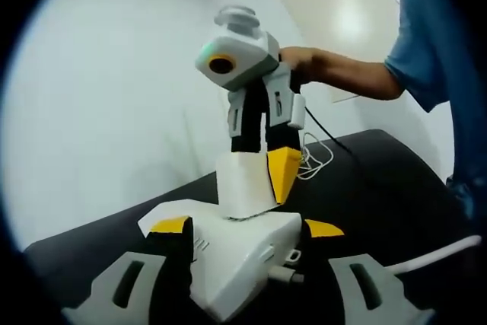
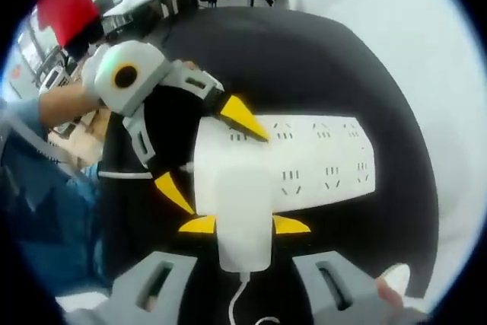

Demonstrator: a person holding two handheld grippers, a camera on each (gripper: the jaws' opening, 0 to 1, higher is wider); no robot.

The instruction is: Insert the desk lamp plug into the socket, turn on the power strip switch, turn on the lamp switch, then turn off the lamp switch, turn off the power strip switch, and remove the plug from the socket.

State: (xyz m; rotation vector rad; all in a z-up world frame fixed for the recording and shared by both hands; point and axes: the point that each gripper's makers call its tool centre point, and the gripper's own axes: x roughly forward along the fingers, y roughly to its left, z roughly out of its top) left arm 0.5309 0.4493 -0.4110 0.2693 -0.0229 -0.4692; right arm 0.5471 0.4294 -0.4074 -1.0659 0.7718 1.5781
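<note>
Black round table [image 2: 396, 112]; white power strip [image 2: 327, 165] and white cable [image 1: 316, 159] lying on it

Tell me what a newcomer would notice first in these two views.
The white power strip on the black table stands out, with the right tongs closed around the white plug block seated on it. The left tongs clamp the strip's end, yellow tips bright against the white.

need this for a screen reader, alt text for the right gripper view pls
The right gripper clamps its yellow-tipped jaws on a white plug adapter standing on a white power strip. The left gripper, held by a hand, grips the strip's end. The strip lies on a black table.
</note>
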